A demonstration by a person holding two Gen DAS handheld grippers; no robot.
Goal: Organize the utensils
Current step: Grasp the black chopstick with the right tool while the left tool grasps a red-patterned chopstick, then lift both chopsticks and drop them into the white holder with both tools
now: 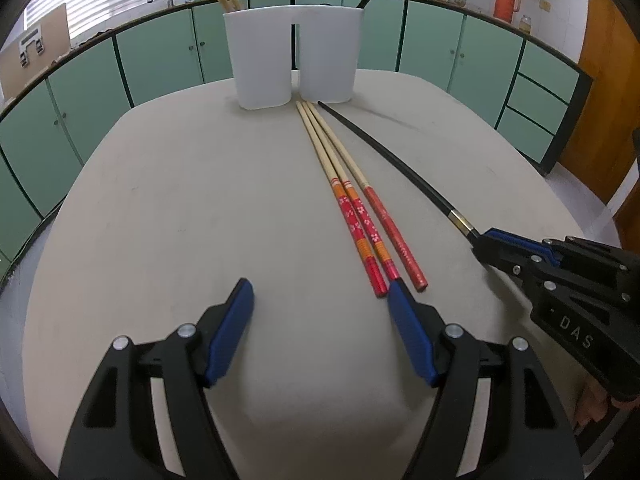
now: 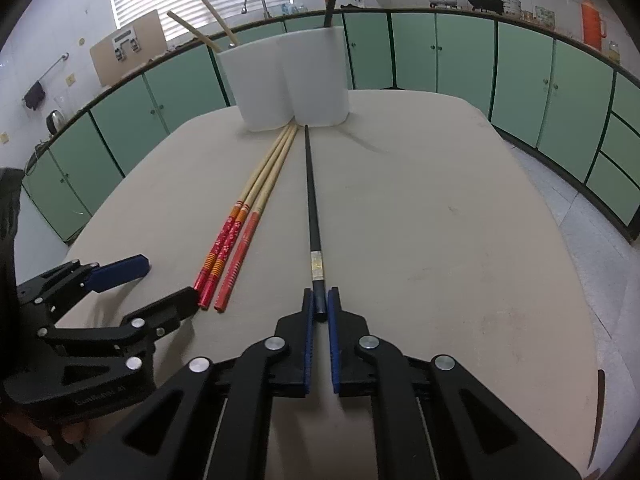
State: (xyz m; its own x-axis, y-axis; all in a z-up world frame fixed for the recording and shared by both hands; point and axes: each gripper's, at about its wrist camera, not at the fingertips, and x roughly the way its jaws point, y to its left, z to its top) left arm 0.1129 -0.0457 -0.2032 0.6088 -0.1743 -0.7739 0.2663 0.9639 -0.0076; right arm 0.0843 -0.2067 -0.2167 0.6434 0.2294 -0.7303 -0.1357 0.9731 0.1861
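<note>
right gripper (image 2: 320,306) clamped on black chopstick (image 2: 310,184) butt (axis points at white holder (image 2: 294,80)) | left gripper (image 1: 320,312) released, empty, beside red chopsticks (image 1: 360,220)

table (image 1: 160,208): beige top with rounded corners
white holder (image 1: 294,56): stands upright at the far end of the table
red-handled chopsticks (image 1: 352,208): three, flat, side by side, tips just in front of the white holder
black chopstick (image 2: 312,204): flat beside them, tip near the white holder
</note>
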